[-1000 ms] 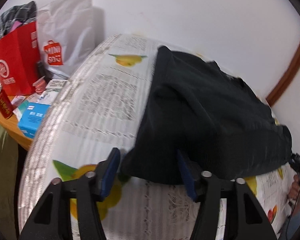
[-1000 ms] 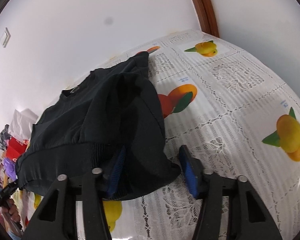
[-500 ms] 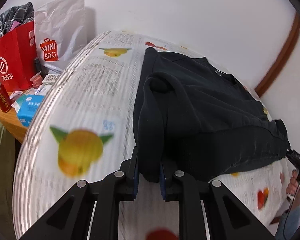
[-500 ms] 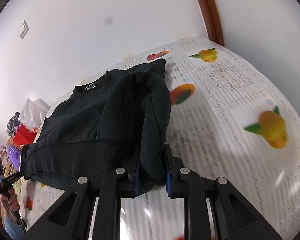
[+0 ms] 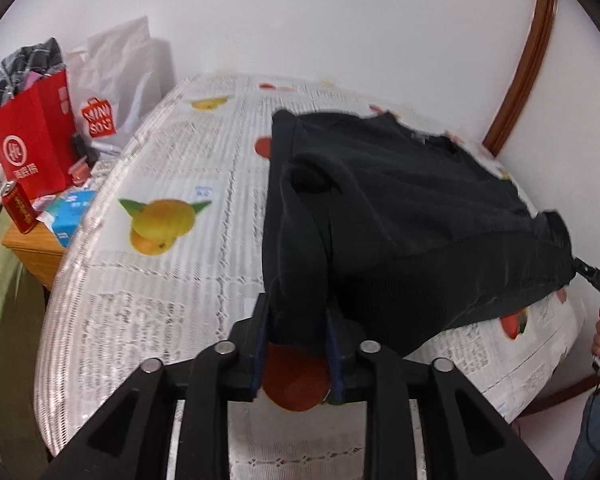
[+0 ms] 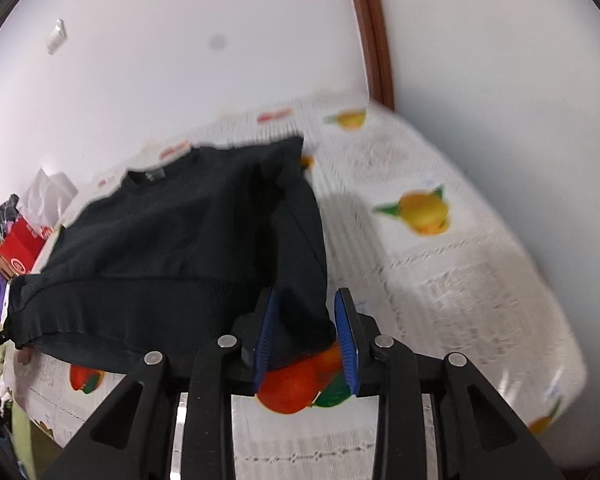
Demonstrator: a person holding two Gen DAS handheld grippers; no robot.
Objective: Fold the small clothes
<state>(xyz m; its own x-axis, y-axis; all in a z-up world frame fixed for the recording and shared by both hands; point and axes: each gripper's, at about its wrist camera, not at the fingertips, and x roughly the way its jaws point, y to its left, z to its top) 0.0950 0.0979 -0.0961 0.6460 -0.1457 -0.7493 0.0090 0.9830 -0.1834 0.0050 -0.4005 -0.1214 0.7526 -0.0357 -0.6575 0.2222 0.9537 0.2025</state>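
A small black sweater [image 5: 412, 216] lies on a table with a white fruit-print cloth [image 5: 172, 280]. Its hem end is lifted off the cloth. My left gripper [image 5: 296, 320] is shut on the hem's left corner, with a folded sleeve bunched above it. My right gripper [image 6: 306, 320] is shut on the hem's right corner of the sweater [image 6: 172, 240]. The hem hangs stretched between the two grippers. The collar end rests on the table near the wall.
A red paper bag [image 5: 32, 148], a white shopping bag [image 5: 116, 84], a red can [image 5: 18, 208] and a blue box [image 5: 70, 210] crowd a side stand left of the table. White walls and a brown door frame [image 5: 520, 64] stand behind.
Both grippers went from open beside the hem to shut on its corners. They have since lifted the hem end off the cloth and drawn it back toward me.
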